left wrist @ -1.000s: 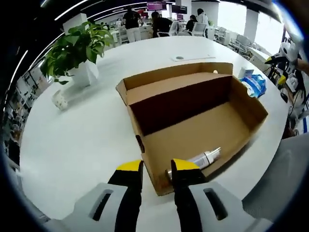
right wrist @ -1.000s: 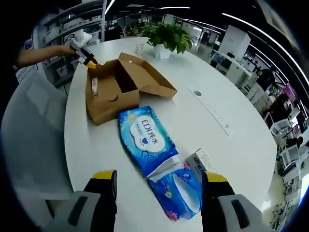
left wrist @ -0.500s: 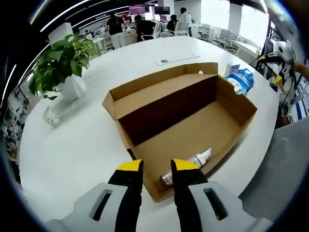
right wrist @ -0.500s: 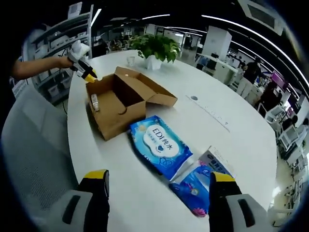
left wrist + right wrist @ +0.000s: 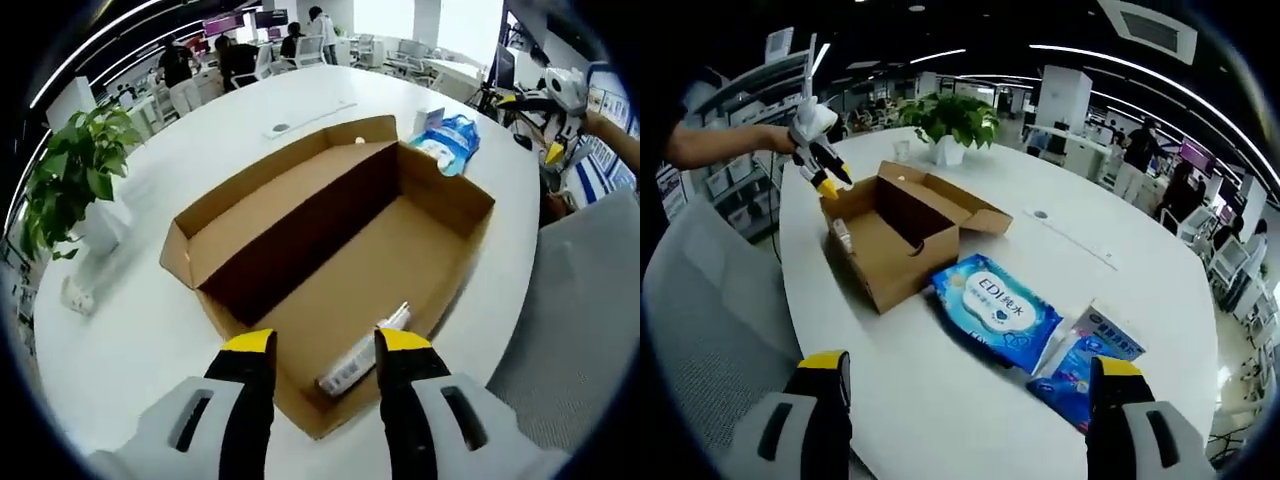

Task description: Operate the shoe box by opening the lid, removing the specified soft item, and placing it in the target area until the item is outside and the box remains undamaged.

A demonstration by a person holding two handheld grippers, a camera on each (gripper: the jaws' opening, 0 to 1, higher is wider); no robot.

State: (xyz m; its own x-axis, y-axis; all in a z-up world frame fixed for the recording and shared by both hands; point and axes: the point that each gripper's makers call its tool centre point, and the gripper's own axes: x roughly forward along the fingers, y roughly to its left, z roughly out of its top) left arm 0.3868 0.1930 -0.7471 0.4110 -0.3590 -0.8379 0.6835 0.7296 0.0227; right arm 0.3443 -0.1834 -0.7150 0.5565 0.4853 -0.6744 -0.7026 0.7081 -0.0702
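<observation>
- The left tongs [image 5: 322, 345] have risen higher above the near end of the shoe box [image 5: 330, 265] than half a second ago. Their jaws stand a little wider now and hold nothing.
- The lid is open and folded back. Inside the box only a small tube [image 5: 362, 350] lies near the front wall.
- The blue wipes pack [image 5: 998, 311] is already outside. It lies flat on the white counter [image 5: 940, 400], just beside the box, with a smaller blue packet [image 5: 1088, 358] near it.
- Judging from this, the soft item is out and the box looks undamaged, so the task seems almost finished.
- The right tongs [image 5: 968, 375] have pulled further away from the pack. They hover wide apart and empty, well apart from it.
</observation>
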